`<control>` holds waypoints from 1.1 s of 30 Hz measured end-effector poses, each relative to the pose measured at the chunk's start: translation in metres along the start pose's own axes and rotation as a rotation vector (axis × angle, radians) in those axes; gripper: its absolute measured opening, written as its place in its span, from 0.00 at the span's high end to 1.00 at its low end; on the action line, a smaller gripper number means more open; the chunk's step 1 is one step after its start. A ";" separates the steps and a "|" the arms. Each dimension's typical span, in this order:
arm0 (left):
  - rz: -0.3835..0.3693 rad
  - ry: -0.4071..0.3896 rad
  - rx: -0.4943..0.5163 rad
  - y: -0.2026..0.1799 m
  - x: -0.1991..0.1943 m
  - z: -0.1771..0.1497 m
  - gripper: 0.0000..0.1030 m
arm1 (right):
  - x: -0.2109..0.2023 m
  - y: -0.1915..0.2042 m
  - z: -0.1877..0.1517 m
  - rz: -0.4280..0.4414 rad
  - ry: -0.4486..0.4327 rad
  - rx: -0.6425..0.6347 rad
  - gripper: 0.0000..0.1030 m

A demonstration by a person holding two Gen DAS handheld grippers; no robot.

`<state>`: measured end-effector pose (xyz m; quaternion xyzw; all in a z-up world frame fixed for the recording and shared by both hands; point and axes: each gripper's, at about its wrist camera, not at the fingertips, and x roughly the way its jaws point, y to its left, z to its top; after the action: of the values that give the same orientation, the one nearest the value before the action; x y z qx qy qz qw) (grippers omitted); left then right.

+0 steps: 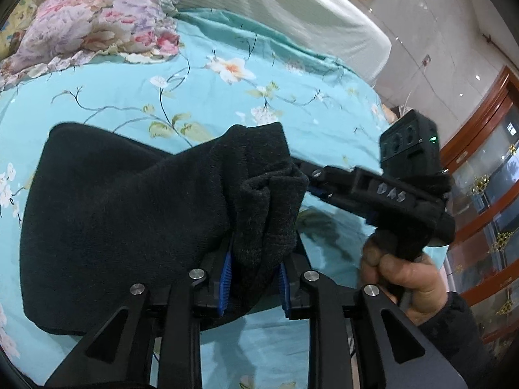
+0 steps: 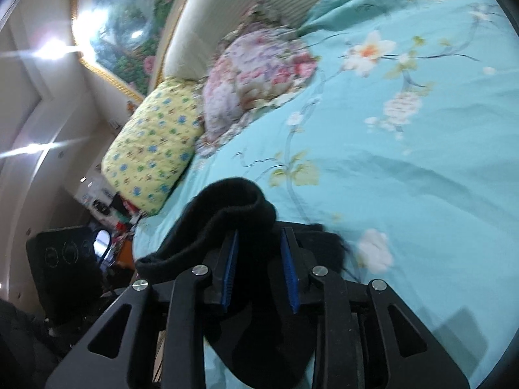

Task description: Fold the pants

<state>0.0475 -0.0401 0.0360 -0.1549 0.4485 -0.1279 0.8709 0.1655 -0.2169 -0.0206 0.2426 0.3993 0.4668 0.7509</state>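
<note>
Two grippers work the pants [image 1: 129, 210], a dark knit bundle lying on the bed [image 1: 227, 103]. The left gripper [image 1: 254, 275] has a gathered fold between its fingers [image 1: 227, 275], which look to pinch it. The right gripper [image 2: 259, 269] has fabric lying between its fingers [image 2: 288, 269], with a visible gap at the pads. The bulk extends left of both; the right gripper sits beside the bundle's right end.
</note>
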 end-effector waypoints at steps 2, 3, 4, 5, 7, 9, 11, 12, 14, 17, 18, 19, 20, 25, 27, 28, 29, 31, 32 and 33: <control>0.000 0.000 0.006 -0.001 0.002 -0.001 0.68 | -0.007 -0.004 -0.003 -0.007 -0.021 0.030 0.71; -0.003 0.001 0.012 -0.003 0.001 -0.002 0.64 | -0.011 -0.004 -0.004 -0.014 -0.033 0.039 0.71; -0.018 0.003 0.015 -0.004 0.001 -0.003 0.53 | -0.015 -0.003 -0.005 -0.025 -0.045 0.044 0.71; -0.040 0.006 0.016 -0.005 0.000 -0.003 0.46 | -0.018 -0.002 -0.007 -0.030 -0.052 0.047 0.71; -0.051 0.008 0.023 -0.008 -0.001 -0.004 0.46 | -0.025 0.001 -0.009 -0.049 -0.070 0.055 0.69; -0.045 0.009 0.039 -0.011 -0.002 -0.005 0.44 | -0.029 0.004 -0.011 -0.074 -0.083 0.059 0.49; -0.053 0.008 0.037 -0.011 -0.005 -0.005 0.44 | -0.033 0.009 -0.012 -0.110 -0.095 0.058 0.40; -0.055 0.008 0.033 -0.010 -0.007 -0.006 0.44 | -0.035 0.011 -0.013 -0.121 -0.103 0.057 0.39; -0.063 0.005 0.020 -0.007 -0.012 -0.006 0.42 | -0.037 0.012 -0.013 -0.115 -0.109 0.065 0.32; -0.067 -0.011 0.003 0.000 -0.022 -0.005 0.40 | -0.039 0.017 -0.014 -0.134 -0.113 0.070 0.23; -0.066 -0.016 -0.001 0.002 -0.025 -0.005 0.40 | -0.040 0.020 -0.015 -0.136 -0.112 0.067 0.23; -0.061 -0.023 -0.008 0.004 -0.029 -0.005 0.39 | -0.040 0.022 -0.015 -0.140 -0.111 0.064 0.22; -0.057 -0.031 -0.013 0.007 -0.033 -0.005 0.39 | -0.040 0.024 -0.016 -0.147 -0.110 0.060 0.21; -0.025 -0.065 -0.036 0.021 -0.049 -0.004 0.37 | -0.037 0.038 -0.020 -0.194 -0.095 0.034 0.18; -0.013 -0.076 -0.050 0.027 -0.053 -0.003 0.36 | -0.034 0.042 -0.022 -0.208 -0.088 0.029 0.16; -0.009 -0.080 -0.060 0.032 -0.056 -0.002 0.36 | -0.033 0.045 -0.023 -0.216 -0.084 0.027 0.16; -0.004 -0.083 -0.067 0.036 -0.057 -0.002 0.36 | -0.032 0.047 -0.024 -0.223 -0.080 0.025 0.16; 0.008 -0.094 -0.088 0.047 -0.062 -0.002 0.36 | -0.030 0.051 -0.026 -0.236 -0.072 0.018 0.16; 0.012 -0.097 -0.095 0.050 -0.063 -0.002 0.35 | -0.030 0.053 -0.027 -0.245 -0.070 0.016 0.15; 0.016 -0.098 -0.105 0.055 -0.064 -0.002 0.35 | -0.029 0.054 -0.028 -0.250 -0.068 0.016 0.14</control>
<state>0.0140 0.0332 0.0612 -0.2029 0.4126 -0.0893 0.8835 0.1077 -0.2190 0.0145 0.2126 0.4043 0.3581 0.8143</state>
